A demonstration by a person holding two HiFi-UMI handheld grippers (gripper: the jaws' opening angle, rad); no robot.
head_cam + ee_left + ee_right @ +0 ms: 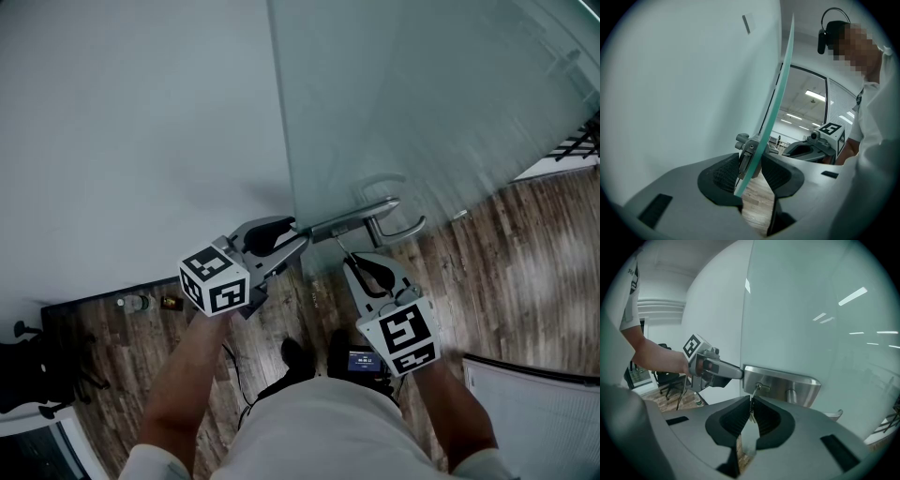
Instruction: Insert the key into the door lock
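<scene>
Pinching the key between its jaws, the right tool sits just below the door lock, with the key's tip at the keyhole. The left tool is clamped on the edge of the glass door, beside the lock.

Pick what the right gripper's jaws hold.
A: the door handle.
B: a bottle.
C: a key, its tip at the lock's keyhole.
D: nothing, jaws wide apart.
C: the right gripper pinches the key, whose tip meets the keyhole in the lock plate.
</scene>
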